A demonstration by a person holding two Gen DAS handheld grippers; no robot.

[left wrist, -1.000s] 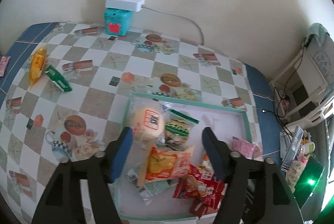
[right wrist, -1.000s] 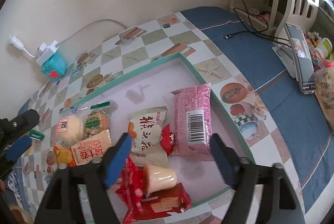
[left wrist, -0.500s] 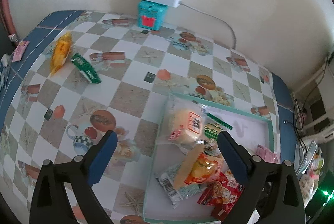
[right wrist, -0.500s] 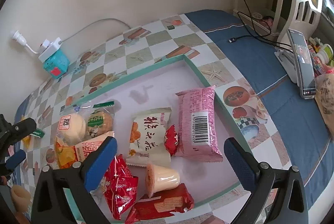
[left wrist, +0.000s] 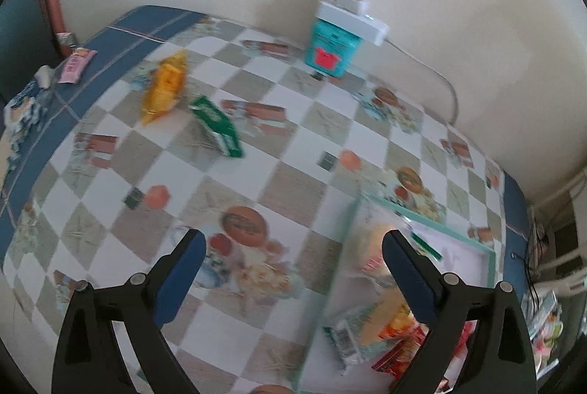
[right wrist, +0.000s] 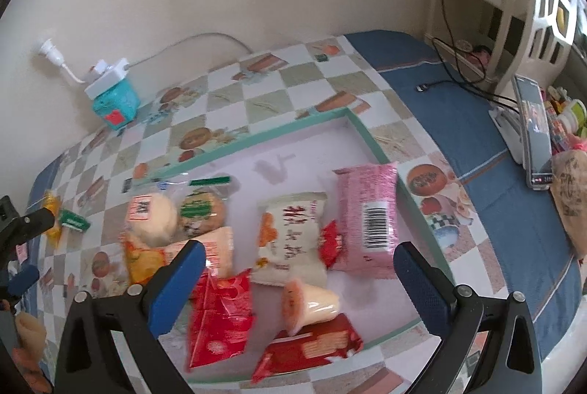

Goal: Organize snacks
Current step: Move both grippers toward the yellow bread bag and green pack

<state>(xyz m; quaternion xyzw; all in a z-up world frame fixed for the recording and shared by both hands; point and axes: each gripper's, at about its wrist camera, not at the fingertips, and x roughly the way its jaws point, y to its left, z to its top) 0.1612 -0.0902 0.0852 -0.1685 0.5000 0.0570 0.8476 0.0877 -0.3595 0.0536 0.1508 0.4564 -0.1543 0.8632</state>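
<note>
A shallow teal-rimmed tray (right wrist: pixel 256 136) lies on the checked tablecloth and holds several snack packs: a pink pack (right wrist: pixel 368 214), a white pack (right wrist: pixel 291 236), a round bun (right wrist: pixel 154 219), red packs (right wrist: pixel 220 317) and a jelly cup (right wrist: pixel 310 302). My right gripper (right wrist: pixel 295 260) hangs open above them, empty. My left gripper (left wrist: pixel 293 245) is open too, empty, over the bare cloth left of the tray's corner (left wrist: pixel 357 201). Farther off on the cloth lie a yellow pack (left wrist: pixel 165 87) and a green pack (left wrist: pixel 218 126). The left gripper's arm (right wrist: pixel 22 229) shows at the right wrist view's left edge.
A teal box (left wrist: pixel 332 49) with a white power strip (left wrist: pixel 354 16) on top stands by the wall. A small pink packet (left wrist: pixel 75 65) lies on the blue border at far left. A phone on a stand (right wrist: pixel 532 130), cables and a white shelf stand to the right.
Both grippers' jaws have spread wider. My left gripper has swung left, off the tray's snacks to the open cloth, bringing the yellow and green packs nearer the view's middle. The right gripper barely shifted.
</note>
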